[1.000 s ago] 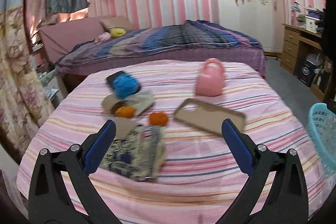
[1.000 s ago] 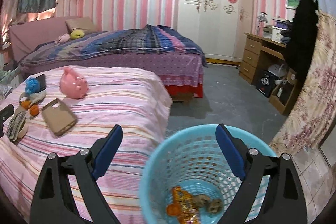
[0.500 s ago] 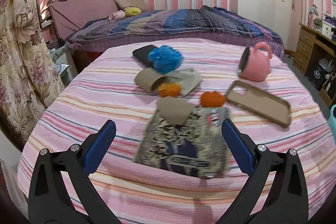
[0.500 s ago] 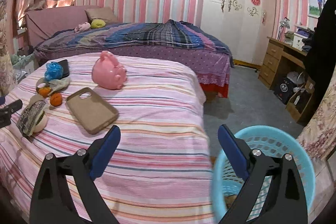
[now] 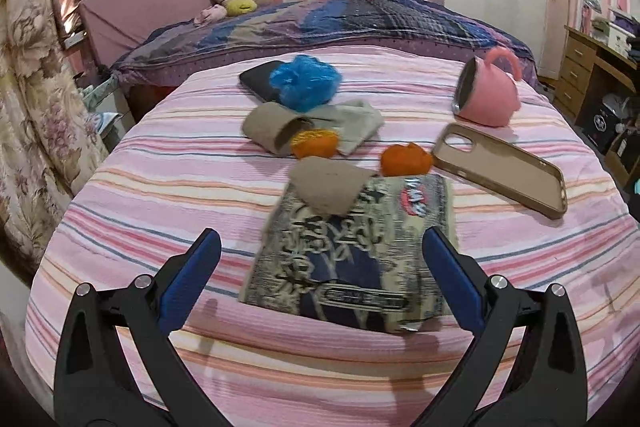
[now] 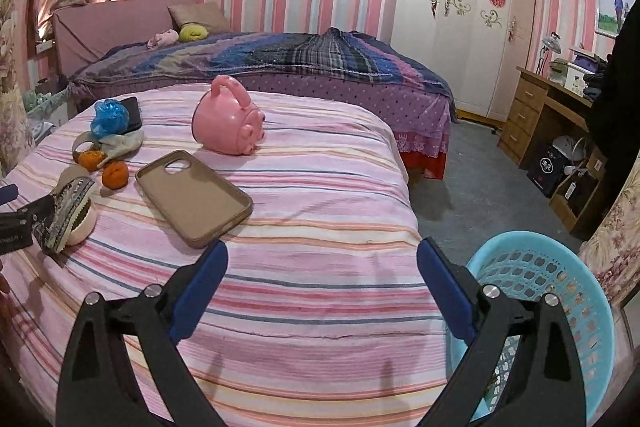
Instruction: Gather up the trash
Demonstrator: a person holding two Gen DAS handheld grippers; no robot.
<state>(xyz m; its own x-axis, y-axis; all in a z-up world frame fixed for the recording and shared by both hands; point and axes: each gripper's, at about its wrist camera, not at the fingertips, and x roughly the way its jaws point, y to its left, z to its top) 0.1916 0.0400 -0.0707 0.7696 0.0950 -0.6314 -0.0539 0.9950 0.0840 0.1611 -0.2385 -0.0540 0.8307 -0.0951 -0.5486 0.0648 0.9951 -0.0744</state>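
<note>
1. Pink-striped bed (image 5: 160, 195) carries the trash: a printed snack wrapper (image 5: 352, 251) near its front edge, with orange peels (image 5: 404, 159) just behind.
2. Left gripper (image 5: 320, 247) hangs released, jaws either side of the wrapper without touching.
3. Right gripper (image 6: 322, 259) is released and empty above the bed's front edge.
4. Blue basket (image 6: 560, 291) stands beside the bed's right corner.

The left claw (image 5: 318, 251) tilted downward, its 2 blue-padded fingers (image 5: 188, 277) spread wide apart with nothing pressed between them. The right claw (image 6: 322, 261) tilted downward too, fingers (image 6: 444, 287) spread wide and empty.
</note>
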